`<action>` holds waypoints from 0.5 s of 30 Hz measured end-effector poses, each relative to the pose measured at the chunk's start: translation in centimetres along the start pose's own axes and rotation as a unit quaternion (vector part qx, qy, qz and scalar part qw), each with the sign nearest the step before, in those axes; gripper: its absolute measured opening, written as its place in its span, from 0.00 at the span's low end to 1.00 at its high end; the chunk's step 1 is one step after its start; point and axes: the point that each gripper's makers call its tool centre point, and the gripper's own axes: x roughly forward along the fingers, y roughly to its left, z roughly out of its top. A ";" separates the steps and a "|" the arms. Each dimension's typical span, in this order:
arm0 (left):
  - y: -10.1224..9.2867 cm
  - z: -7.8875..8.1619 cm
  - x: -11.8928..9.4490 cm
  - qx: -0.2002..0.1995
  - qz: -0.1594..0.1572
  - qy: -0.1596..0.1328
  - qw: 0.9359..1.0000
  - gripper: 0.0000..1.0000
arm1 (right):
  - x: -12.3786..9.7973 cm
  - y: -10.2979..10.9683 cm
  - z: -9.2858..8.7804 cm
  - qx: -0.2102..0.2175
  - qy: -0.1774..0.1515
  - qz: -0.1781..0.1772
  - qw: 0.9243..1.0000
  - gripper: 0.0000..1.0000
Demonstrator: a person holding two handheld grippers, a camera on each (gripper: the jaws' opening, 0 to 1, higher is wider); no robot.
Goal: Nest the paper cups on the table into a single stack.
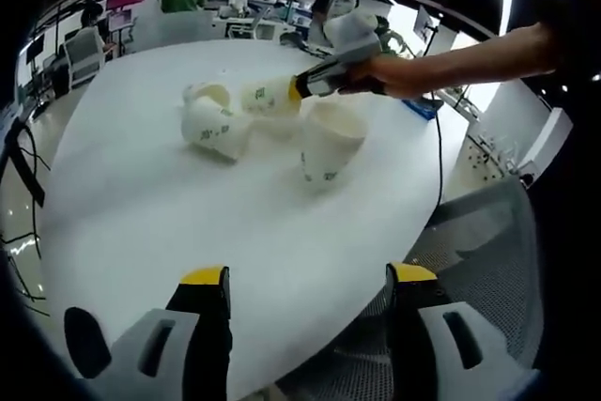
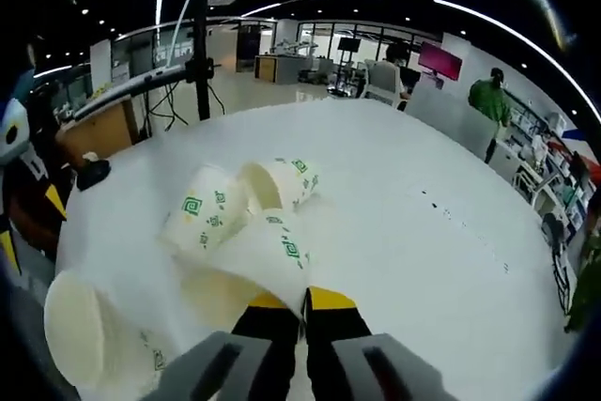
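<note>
Several white paper cups with green logos sit near the middle of the round white table point(image 1: 141, 223). One cup point(image 1: 214, 129) lies on its side with another point(image 1: 208, 93) just behind it, and a third point(image 1: 331, 143) stands upright to the right. My right gripper point(image 1: 297, 89), held by a hand, is shut on the rim of a fourth cup point(image 1: 270, 100). In the right gripper view the jaws point(image 2: 299, 302) pinch that cup's point(image 2: 272, 251) wall, with two cups point(image 2: 202, 213) point(image 2: 282, 180) lying beyond and the upright cup point(image 2: 84, 335) close at lower left. My left gripper point(image 1: 308, 276) is open over the near table edge.
A grey mesh chair point(image 1: 470, 260) stands at the table's near right edge. A blue item point(image 1: 423, 108) and a cable lie near the far right edge. People, desks and monitors fill the office behind. A dark stand point(image 2: 199, 44) rises past the table.
</note>
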 end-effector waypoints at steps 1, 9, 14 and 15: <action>-0.1 0.1 0.0 0.001 0.000 -0.001 1.000 0.66 | -0.2 -0.1 0.1 0.000 0.000 0.000 1.000 0.00; 0.1 0.7 0.0 0.008 0.000 -0.006 1.000 0.66 | -1.4 -1.0 0.5 -0.020 0.009 0.006 1.000 0.00; 0.3 0.7 0.2 0.010 0.000 -0.008 1.000 0.66 | -2.2 -1.7 1.1 -0.048 0.014 0.013 0.999 0.00; 0.3 0.8 0.2 0.011 0.000 -0.008 1.000 0.66 | -2.5 -1.8 1.4 -0.055 0.016 0.015 0.998 0.00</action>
